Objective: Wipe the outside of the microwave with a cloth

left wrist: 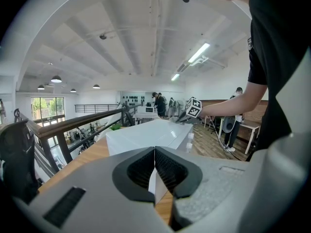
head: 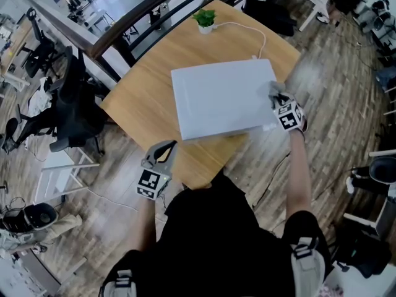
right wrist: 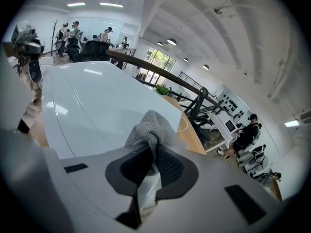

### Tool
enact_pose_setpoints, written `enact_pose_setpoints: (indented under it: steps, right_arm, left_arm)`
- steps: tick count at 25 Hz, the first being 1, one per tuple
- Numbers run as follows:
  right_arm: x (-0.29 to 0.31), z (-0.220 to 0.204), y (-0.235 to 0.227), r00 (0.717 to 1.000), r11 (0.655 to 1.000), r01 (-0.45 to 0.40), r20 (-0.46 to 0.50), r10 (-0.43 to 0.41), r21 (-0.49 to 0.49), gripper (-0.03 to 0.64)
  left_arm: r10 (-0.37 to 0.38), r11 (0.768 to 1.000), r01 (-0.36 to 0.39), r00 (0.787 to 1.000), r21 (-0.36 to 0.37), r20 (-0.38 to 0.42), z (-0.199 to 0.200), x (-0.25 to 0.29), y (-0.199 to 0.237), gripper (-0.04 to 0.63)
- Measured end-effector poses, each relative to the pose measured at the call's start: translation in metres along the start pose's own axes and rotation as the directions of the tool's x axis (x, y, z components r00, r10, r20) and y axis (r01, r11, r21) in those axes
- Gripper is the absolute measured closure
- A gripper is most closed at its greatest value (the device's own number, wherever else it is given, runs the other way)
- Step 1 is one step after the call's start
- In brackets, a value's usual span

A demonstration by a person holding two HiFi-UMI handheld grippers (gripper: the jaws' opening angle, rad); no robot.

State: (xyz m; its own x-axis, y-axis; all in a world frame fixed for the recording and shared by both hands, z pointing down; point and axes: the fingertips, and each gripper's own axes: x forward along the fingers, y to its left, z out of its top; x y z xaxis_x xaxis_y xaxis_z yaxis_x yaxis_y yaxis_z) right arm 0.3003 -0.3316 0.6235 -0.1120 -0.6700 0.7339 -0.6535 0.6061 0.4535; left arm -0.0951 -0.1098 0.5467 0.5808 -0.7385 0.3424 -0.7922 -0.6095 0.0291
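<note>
A white microwave (head: 223, 98) stands on a round wooden table (head: 148, 73). My right gripper (head: 279, 99) is at its right edge, shut on a grey cloth (right wrist: 148, 127) that lies against the white top (right wrist: 97, 106). In the head view the cloth (head: 276, 91) shows as a small grey bunch on the microwave's right rim. My left gripper (head: 162, 155) hovers over the table's near edge, in front of the microwave (left wrist: 150, 135), with its jaws shut on nothing.
A small potted plant (head: 205, 19) sits at the far side of the table, with a white cable (head: 250, 30) running to the microwave. A black railing (head: 148, 8) and office chairs (head: 74, 110) stand to the left. Other people (left wrist: 160, 103) are far off.
</note>
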Motion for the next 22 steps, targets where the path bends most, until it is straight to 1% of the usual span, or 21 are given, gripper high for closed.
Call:
enact_pose_setpoints:
  steps: [3,5,10,12,13,17,22]
  right_arm:
    - [0.001,0.003,0.003,1.0,1.0,0.019,0.005,-0.019,-0.019,0.595]
    - [0.002,0.005,0.005,0.999,0.998,0.048,0.01,-0.047,-0.043,0.594]
    - [0.002,0.008,0.008,0.99,0.978,0.14,-0.003,-0.142,-0.157,0.594]
    - [-0.001,0.011,0.01,0.987,0.971,0.159,-0.002,-0.162,-0.176,0.594]
    - [-0.002,0.013,0.012,0.987,0.972,0.158,0.003,-0.16,-0.176,0.594]
    - [-0.003,0.029,0.032,0.994,0.979,0.111,0.039,-0.106,-0.171,0.594]
    - [0.004,0.061,0.063,0.996,0.981,0.076,0.058,-0.067,-0.18,0.595]
  left_arm:
    - [-0.001,1.0,0.001,1.0,-0.003,-0.002,-0.001,-0.002,0.002,0.592]
    - [-0.002,1.0,0.002,1.0,0.011,0.007,-0.002,-0.003,0.004,0.592]
    - [-0.008,1.0,0.007,1.0,0.014,0.008,-0.002,-0.007,0.011,0.592]
    - [-0.011,1.0,0.011,1.0,0.008,0.0,-0.004,-0.01,0.012,0.592]
    - [-0.014,1.0,0.014,1.0,0.007,-0.003,-0.005,-0.011,0.013,0.592]
    - [-0.022,0.999,0.021,1.0,0.025,0.013,-0.002,-0.013,0.014,0.592]
    - [-0.029,1.0,0.029,1.0,-0.001,-0.01,-0.008,-0.022,0.016,0.592]
